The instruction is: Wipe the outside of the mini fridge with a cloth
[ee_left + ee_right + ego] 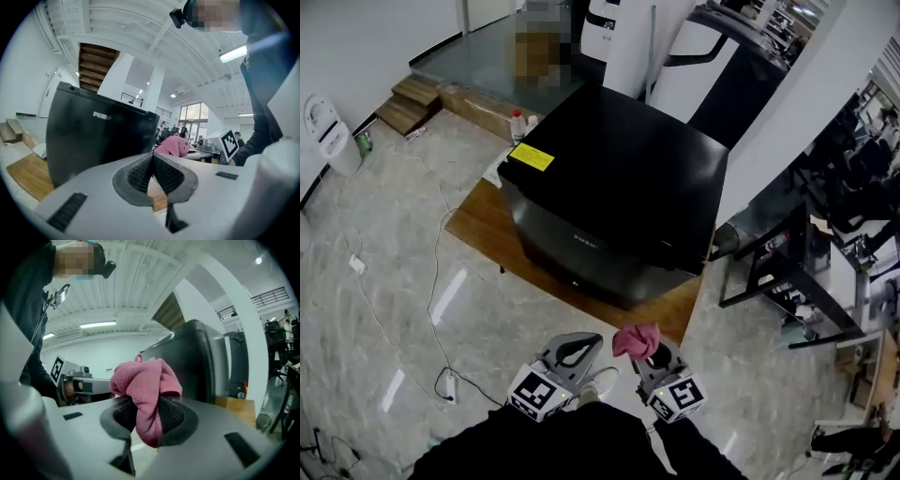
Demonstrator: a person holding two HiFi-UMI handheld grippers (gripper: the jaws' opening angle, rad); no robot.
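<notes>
Both tools sit well short of the black mini fridge (619,178) on its wooden board (483,220): left tool (152,158) pinched together, empty; right tool (147,414) clamps the pink cloth (143,380) mid-bunch, a soft, light wad that should mould to hard panels.

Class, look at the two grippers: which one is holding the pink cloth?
The right gripper: its jaws are shut on the pink cloth, which bunches above them. The left gripper has its jaws together with nothing between them.
</notes>
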